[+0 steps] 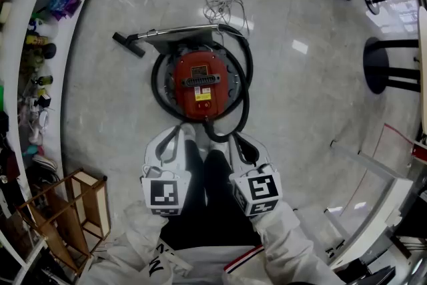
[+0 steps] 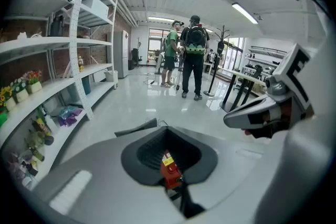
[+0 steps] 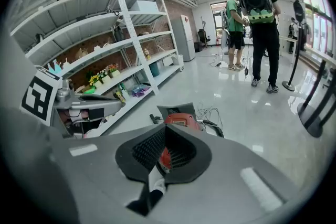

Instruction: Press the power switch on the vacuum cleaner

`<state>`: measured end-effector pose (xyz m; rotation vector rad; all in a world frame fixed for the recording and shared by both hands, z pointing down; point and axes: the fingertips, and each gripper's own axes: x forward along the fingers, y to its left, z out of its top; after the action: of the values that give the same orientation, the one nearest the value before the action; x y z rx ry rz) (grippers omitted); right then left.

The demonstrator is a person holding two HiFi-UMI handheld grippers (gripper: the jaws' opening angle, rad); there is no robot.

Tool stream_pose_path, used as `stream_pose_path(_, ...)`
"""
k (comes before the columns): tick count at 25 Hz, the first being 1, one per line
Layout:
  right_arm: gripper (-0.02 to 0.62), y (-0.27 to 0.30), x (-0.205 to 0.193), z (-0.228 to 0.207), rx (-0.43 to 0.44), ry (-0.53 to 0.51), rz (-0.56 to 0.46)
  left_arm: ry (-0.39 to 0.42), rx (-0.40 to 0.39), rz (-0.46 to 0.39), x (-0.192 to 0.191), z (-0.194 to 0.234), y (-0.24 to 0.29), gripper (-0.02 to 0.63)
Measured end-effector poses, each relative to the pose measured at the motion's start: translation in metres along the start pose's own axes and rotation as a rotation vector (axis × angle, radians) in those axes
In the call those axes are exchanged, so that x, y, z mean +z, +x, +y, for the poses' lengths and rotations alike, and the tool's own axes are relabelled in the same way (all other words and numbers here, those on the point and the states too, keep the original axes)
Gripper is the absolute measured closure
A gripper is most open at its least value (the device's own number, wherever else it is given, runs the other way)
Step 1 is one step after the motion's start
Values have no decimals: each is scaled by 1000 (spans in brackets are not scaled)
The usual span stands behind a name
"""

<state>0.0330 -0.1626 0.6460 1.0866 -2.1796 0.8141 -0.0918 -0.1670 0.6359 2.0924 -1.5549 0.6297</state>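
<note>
Fingers (image 2: 105,176) of the left gripper (image 1: 176,135) are shut together with nothing in them, and the fingers (image 3: 241,165) of the right gripper (image 1: 235,141) are shut and empty too. That is good for poking a button. The red vacuum cleaner (image 1: 200,82) sits on the floor (image 1: 300,110) just in front of both grippers. Its power switch is too small to pick out; it is likely on the red top near the yellow sticker (image 1: 203,95). One gripper should go down slowly and push it with its tip. The black hose (image 1: 248,70) curls round the vacuum, close to the right gripper, so it could get bumped. A thin cord (image 1: 223,9) and a long pipe (image 1: 173,30) lie behind. Shelves (image 1: 33,43) stand at the left, and two people (image 2: 188,55) stand far off.
</note>
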Motion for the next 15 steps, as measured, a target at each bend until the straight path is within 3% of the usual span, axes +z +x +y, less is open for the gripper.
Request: stream_pose_path(15, 595, 71, -33, -1, 16, -43, 118, -30, -21, 26, -7, -2, 15, 606)
